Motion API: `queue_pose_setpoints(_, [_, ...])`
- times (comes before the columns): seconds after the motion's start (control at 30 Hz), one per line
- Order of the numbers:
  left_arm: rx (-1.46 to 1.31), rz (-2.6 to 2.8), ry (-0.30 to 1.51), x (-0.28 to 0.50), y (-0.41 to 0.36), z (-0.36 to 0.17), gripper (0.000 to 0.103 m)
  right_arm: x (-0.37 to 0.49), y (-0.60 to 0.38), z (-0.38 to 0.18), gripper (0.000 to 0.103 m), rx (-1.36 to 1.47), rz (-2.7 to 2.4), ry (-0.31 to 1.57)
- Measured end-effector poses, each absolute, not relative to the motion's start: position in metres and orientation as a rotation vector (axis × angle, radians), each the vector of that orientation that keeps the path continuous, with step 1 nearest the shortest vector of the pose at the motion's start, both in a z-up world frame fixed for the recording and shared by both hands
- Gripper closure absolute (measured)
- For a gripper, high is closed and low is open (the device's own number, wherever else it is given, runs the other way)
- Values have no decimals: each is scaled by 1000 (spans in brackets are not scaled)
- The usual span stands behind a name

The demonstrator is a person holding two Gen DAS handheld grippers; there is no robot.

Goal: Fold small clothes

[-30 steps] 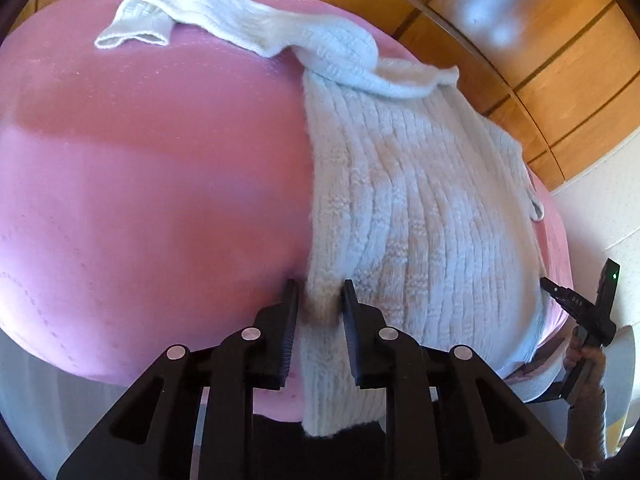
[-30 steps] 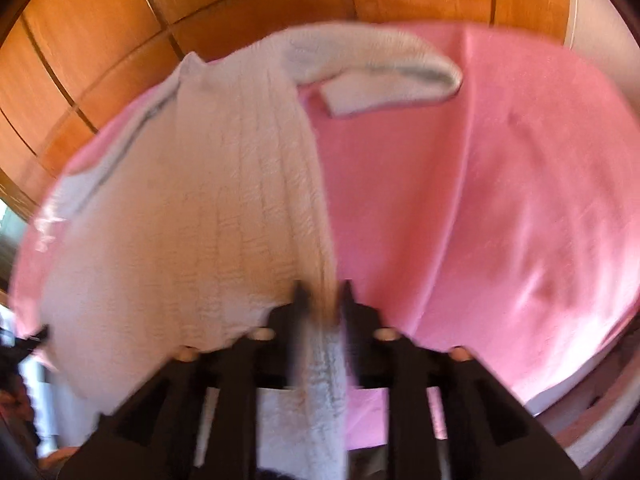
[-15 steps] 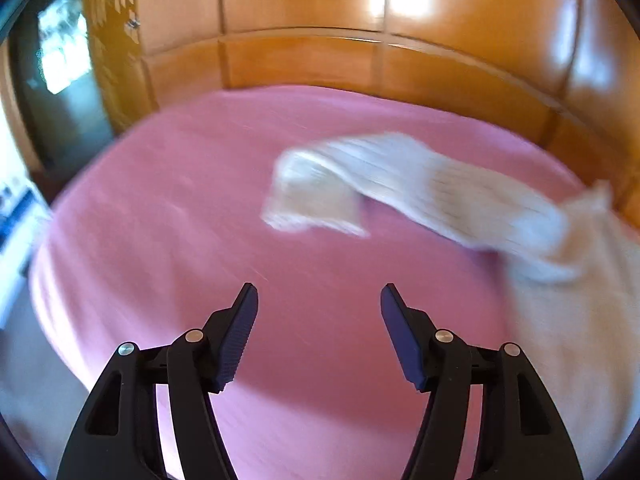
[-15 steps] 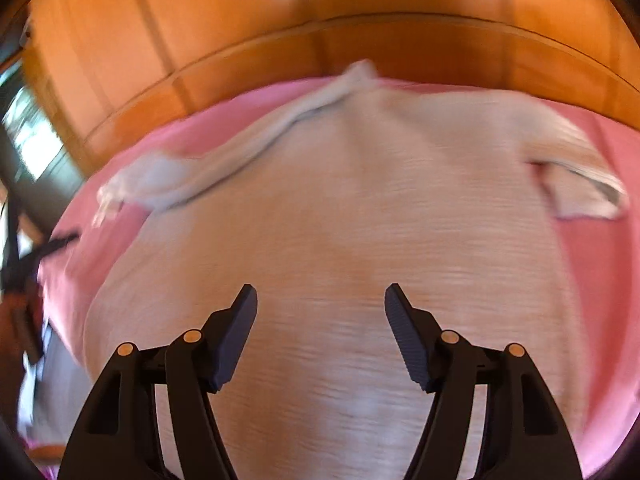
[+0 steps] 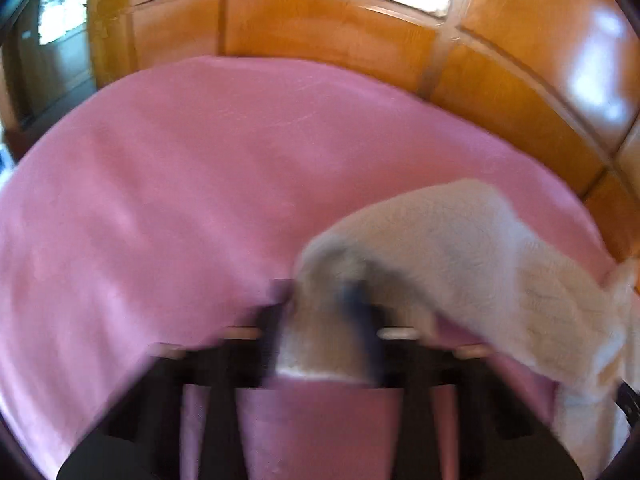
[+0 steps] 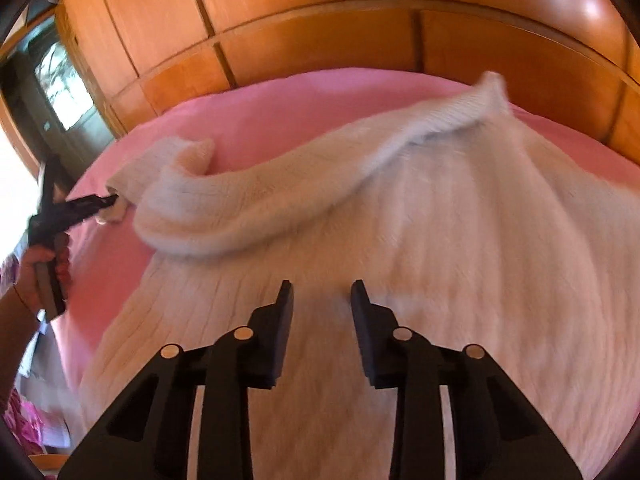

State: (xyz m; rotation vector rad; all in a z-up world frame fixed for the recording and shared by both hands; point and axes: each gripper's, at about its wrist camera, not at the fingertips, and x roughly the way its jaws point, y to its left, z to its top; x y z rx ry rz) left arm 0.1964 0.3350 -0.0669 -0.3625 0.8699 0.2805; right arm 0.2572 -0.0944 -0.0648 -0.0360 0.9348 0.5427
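A white knitted sweater (image 6: 440, 240) lies spread on a pink bed cover (image 6: 280, 104). Its left sleeve (image 6: 260, 200) stretches out to the left. My left gripper (image 6: 106, 200) is shut on that sleeve's cuff. In the blurred left wrist view the cuff (image 5: 316, 332) sits pinched between the fingers of the left gripper (image 5: 320, 300), and the sleeve (image 5: 460, 240) trails off to the right. My right gripper (image 6: 322, 296) hovers over the sweater's body. Its jaws are closing, still apart, with nothing between the pads.
Wooden panelling (image 6: 320, 40) runs behind the bed's far edge. A dark doorway with a bright window (image 6: 60, 80) is at the far left. A person's hand (image 6: 32, 260) holds the left gripper at the bed's left edge. Bare pink cover (image 5: 160, 180) lies left of the sleeve.
Both grippers let go of the sweater's bottom edge and opened wide. The left one then swung to the sleeve cuff and shut on it. The right one's jaws have narrowed over the sweater's body.
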Motion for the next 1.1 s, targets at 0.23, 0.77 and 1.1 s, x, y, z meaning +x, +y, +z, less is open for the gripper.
queue_pose_setpoints(0.23, [-389,179,757,153,340,-11,99,303,-33,-70,75,-162,632,933])
queue_pose_setpoints(0.77, [-448,344,1022,102,427,27,99,350,-27,-21,66,-62,536,792])
queue_pose_setpoints(1.1, [-406,330,1018,80,408,32,99,280,-11,-70,72,-264,845,985])
